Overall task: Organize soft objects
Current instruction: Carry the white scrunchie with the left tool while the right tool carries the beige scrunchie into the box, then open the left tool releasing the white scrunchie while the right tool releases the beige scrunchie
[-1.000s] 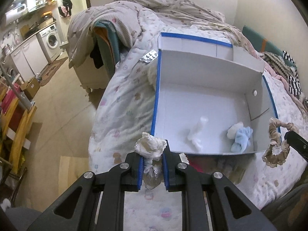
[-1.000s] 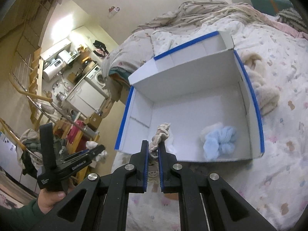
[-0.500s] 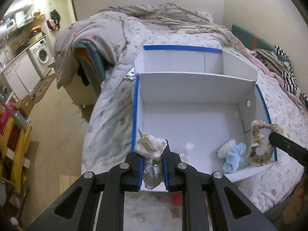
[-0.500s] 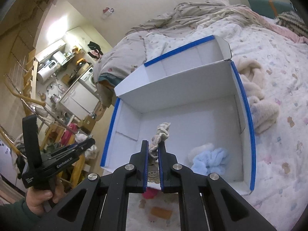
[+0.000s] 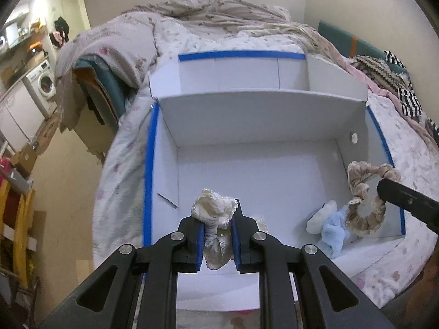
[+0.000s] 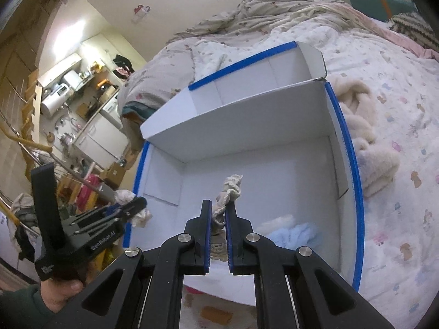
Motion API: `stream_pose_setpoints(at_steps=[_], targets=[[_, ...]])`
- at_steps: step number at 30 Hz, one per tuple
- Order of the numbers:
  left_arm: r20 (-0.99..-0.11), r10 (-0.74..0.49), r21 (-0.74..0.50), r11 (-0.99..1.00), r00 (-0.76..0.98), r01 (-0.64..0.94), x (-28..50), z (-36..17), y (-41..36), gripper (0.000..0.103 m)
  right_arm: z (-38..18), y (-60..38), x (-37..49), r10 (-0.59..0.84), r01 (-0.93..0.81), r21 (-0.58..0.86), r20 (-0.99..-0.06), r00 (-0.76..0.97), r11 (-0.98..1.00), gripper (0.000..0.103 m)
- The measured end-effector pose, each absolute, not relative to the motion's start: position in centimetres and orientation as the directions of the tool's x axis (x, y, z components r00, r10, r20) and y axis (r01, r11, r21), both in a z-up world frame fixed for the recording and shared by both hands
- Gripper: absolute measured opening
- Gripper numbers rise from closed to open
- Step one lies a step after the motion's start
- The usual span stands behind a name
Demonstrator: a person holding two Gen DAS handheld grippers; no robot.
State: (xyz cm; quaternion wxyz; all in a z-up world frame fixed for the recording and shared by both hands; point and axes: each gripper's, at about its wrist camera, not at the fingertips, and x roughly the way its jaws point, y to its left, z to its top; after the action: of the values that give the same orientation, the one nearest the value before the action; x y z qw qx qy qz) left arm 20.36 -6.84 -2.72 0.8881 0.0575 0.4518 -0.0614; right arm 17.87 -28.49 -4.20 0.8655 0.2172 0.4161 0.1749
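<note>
A big white box (image 5: 263, 120) w/ blue edges is set on the bed (image 6: 389, 87); lots of bare floor is left inside it. A blue fluffy thing (image 5: 330, 226) is seen by the box's right wall. The left gripper (image 5: 218, 235) is clenched on a cream scrunchie (image 5: 214, 209), held just over the box's near-left floor. The right gripper (image 6: 218, 233) is clenched on a tan scrunchie (image 5: 365, 194), hung upright over the box's right side. Both are past the near rim, so prob. only letting go is needed.

Matt white cardboard box (image 5: 255, 118), fluffy blue cloth (image 5: 333, 233), lacy cream scrunchie (image 5: 215, 209).
</note>
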Motion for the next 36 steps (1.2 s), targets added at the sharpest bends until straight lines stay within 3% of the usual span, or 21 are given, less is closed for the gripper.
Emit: stream_pose_setpoints(at_steps=[36], targets=[[-0.859,-0.069,0.031,0.982,0.507,0.186,23.0,-8.2,-7.9,0.016,-9.6,-26.2,20.6,0.389,-0.052,0.414,-0.797,0.462,0.909,0.011]])
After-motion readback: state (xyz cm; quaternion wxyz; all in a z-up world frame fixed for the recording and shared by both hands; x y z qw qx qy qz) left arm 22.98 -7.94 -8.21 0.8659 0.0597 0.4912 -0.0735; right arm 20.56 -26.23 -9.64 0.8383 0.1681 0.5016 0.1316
